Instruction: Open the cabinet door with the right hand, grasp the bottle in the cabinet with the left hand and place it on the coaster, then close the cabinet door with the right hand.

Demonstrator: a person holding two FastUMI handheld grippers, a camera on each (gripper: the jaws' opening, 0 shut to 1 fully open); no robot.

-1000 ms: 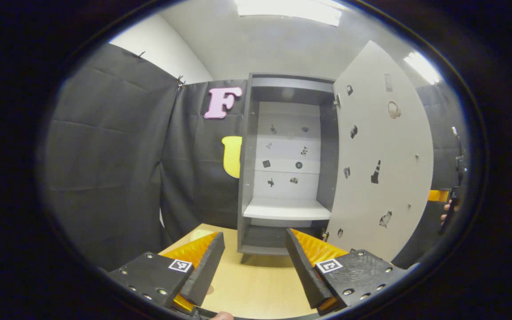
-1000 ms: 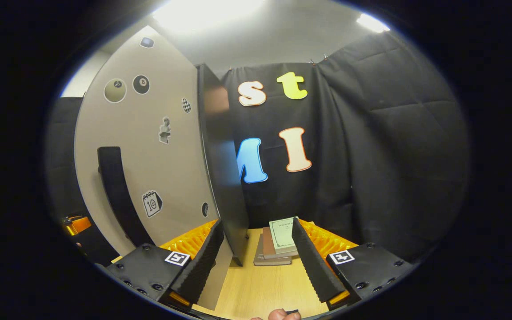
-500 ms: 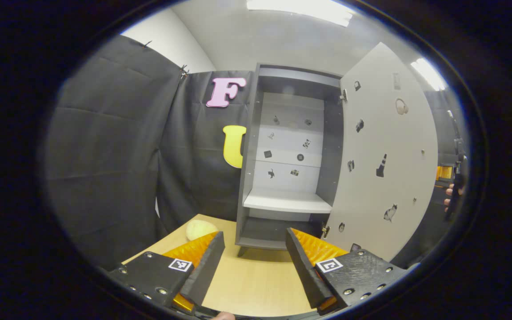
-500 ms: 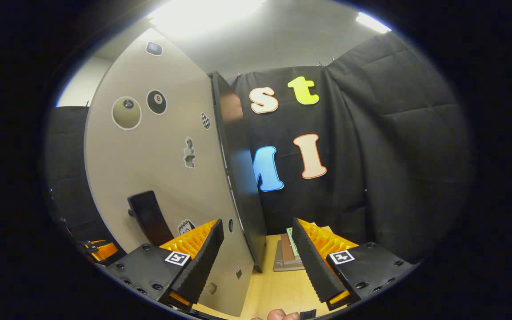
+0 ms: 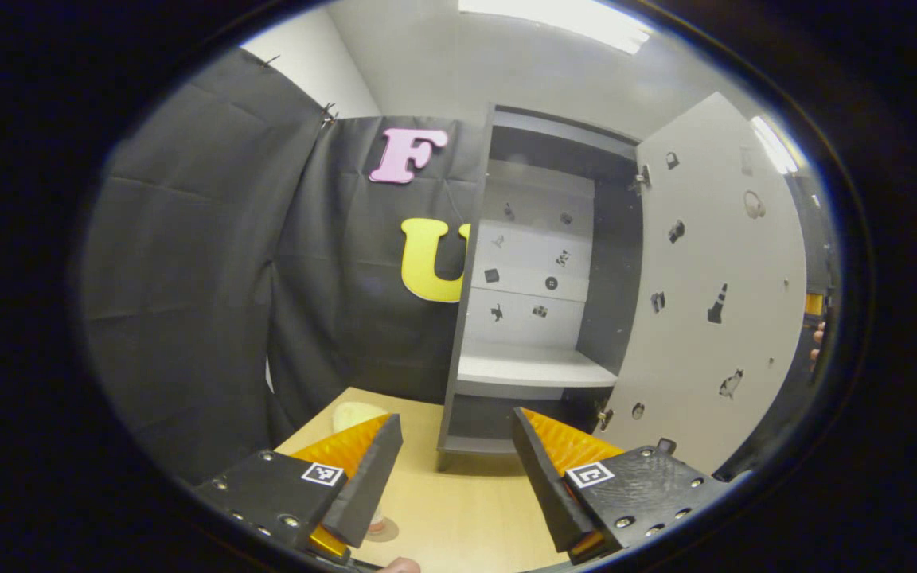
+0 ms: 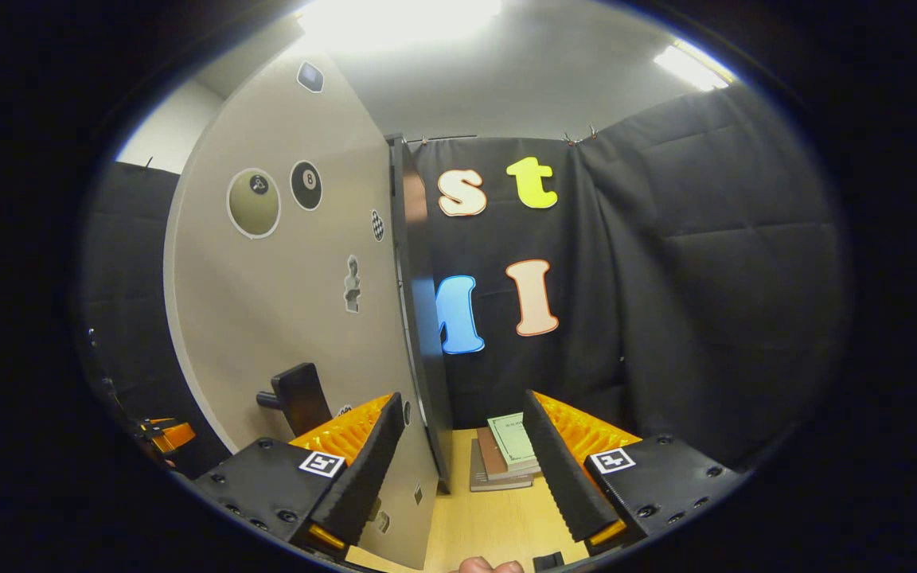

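The cabinet (image 5: 534, 318) stands on the wooden table (image 5: 458, 509) with its door (image 5: 717, 294) swung wide to the cabinet's right. The left gripper (image 5: 454, 461) hovers in front of the cabinet, fingers spread with nothing between them. A pale coaster (image 5: 383, 527) lies on the table before the cabinet, partly behind the left finger. The right gripper (image 6: 458, 461) is also spread and empty, beside the door (image 6: 299, 318), near its dark handle (image 6: 299, 394); books (image 6: 506, 458) lie beyond the door.

Books (image 6: 506, 455) stacked on wood table (image 6: 490, 525).
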